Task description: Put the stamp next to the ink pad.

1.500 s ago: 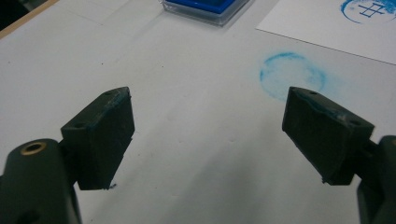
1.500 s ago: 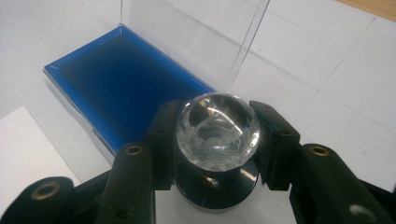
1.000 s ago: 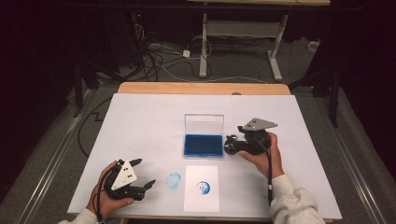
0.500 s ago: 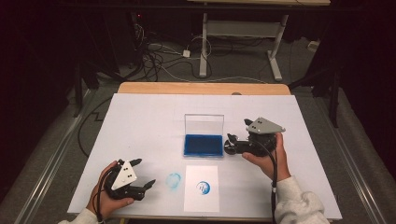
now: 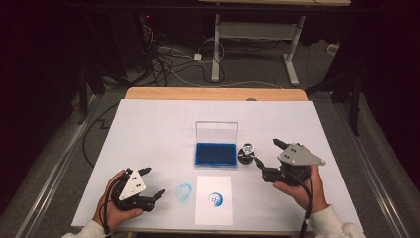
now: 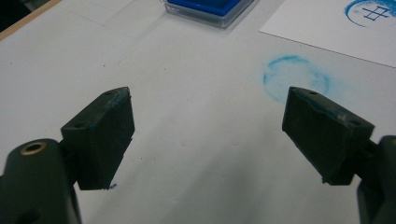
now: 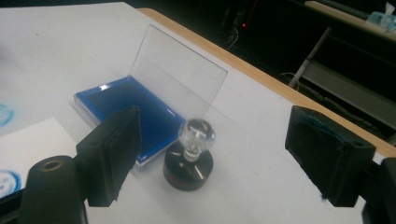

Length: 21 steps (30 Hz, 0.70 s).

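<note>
Two claws sit over the white table [image 5: 163, 129]: the right claw [image 5: 265, 154], its jaws just opened wide with nothing between them, is drawn back a little from the round black stamp with a clear knob [image 5: 246, 153], which stands upright on the table ahead of its tips and just beside the open blue ink pad with a raised clear lid [image 5: 216, 152]. The left claw [image 5: 151, 182] rests low near the table's front edge, jaws apart and empty, close to a faint blue ring smudge [image 5: 184, 191] and the white paper bearing a blue stamped mark [image 5: 214, 200].
</note>
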{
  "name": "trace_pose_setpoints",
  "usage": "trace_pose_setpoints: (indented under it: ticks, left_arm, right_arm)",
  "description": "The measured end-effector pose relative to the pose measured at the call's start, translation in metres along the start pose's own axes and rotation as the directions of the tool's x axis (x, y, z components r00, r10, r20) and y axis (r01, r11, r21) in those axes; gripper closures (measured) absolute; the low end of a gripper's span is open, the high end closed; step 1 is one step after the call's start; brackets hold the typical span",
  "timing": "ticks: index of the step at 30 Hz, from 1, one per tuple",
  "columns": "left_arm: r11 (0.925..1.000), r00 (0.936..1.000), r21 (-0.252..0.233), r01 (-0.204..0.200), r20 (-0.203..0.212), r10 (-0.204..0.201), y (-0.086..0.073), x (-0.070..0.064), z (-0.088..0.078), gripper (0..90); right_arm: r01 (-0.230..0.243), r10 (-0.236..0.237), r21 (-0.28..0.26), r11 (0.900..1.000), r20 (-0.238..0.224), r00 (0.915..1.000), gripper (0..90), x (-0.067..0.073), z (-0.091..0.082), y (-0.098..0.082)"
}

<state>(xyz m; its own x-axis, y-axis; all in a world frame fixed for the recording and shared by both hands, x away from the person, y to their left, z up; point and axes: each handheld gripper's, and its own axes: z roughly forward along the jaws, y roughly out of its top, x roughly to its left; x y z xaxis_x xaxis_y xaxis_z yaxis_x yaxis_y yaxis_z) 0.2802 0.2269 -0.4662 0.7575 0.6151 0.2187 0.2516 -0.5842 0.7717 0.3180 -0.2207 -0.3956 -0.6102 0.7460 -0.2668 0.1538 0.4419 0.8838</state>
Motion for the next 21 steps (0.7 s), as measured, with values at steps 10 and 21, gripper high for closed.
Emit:
trace_pose_setpoints:
  ticks: [10,21]
  left_arm:
    - [0.9999,0.9999,-0.007,-0.011,-0.008,0.011,0.001,-0.001,-0.001,16.4]
    - [0.9998,0.9997,-0.006,-0.017,-0.015,0.017,0.002,-0.002,0.000,16.4]
  right_arm:
    - [0.056,-0.057,0.009,0.998,0.005,0.9984,17.0,0.015,-0.027,-0.044]
    - [0.032,-0.033,0.043,0.999,0.022,0.9992,17.1,0.018,-0.039,-0.078]
